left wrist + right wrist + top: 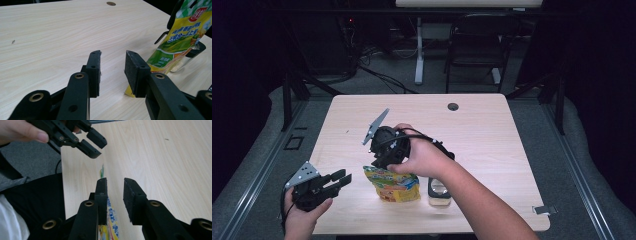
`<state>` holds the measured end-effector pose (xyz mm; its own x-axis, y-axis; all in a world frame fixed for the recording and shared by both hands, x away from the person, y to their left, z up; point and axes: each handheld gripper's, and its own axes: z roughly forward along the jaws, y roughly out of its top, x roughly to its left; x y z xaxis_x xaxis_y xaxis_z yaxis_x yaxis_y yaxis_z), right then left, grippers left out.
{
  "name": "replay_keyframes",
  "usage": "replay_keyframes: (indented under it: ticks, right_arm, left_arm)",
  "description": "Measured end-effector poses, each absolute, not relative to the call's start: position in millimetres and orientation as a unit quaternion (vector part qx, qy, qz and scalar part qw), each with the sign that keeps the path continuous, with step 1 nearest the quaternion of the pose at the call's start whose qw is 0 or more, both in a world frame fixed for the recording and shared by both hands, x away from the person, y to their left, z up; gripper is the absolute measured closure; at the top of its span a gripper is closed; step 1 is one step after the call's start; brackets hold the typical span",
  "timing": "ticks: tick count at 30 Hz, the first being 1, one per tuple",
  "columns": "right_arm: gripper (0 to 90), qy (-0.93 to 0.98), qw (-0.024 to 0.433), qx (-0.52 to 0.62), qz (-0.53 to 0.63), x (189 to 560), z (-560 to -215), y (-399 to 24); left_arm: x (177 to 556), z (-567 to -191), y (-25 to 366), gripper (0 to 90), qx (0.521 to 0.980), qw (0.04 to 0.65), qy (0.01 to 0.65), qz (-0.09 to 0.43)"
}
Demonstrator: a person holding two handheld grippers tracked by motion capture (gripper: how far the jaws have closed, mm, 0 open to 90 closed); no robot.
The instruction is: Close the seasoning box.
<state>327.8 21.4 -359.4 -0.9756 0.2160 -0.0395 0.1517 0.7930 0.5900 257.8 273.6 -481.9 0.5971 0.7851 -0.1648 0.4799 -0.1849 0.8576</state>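
Right gripper (115,195) fingers, narrowly parted, straddle the snack pouch's (393,184) top edge at frame centre; left gripper (336,181) fingers parted, empty.

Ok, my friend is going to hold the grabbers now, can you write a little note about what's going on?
Left gripper: open, nothing in it, waiting near the table's front left edge beside the snack pouch.
Right gripper: above the pouch's top edge, which sits between its jaws; the pads do not look pressed on it yet.
Things: the yellow-green pouch stands upright near the table's front edge; a clear container with a black handle sits right next to it.
Done: the right gripper is lined up over the pouch.
Left: probably close on the pouch top and lift it.
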Motion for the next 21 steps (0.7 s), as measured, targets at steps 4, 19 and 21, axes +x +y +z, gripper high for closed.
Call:
replay_keyframes:
  ticks: [4, 19, 21]
  right_arm:
    - [73.2, 0.947, 0.045, 0.089, 0.305, 323.3, -363.3, 23.5]
    - [85.6, 0.963, 0.032, 0.088, 0.254, 325.7, -391.4, 35.3]
    - [88.4, 0.963, 0.028, 0.087, 0.253, 326.4, -392.7, 34.5]
  left_arm:
    - [257.9, -481.8, 274.3, 66.1, 0.752, 0.481, 0.421, 0.159]
    - [258.7, -484.8, 272.4, 66.0, 0.756, 0.477, 0.420, 0.155]
    - [259.0, -485.6, 271.7, 65.9, 0.755, 0.479, 0.420, 0.156]
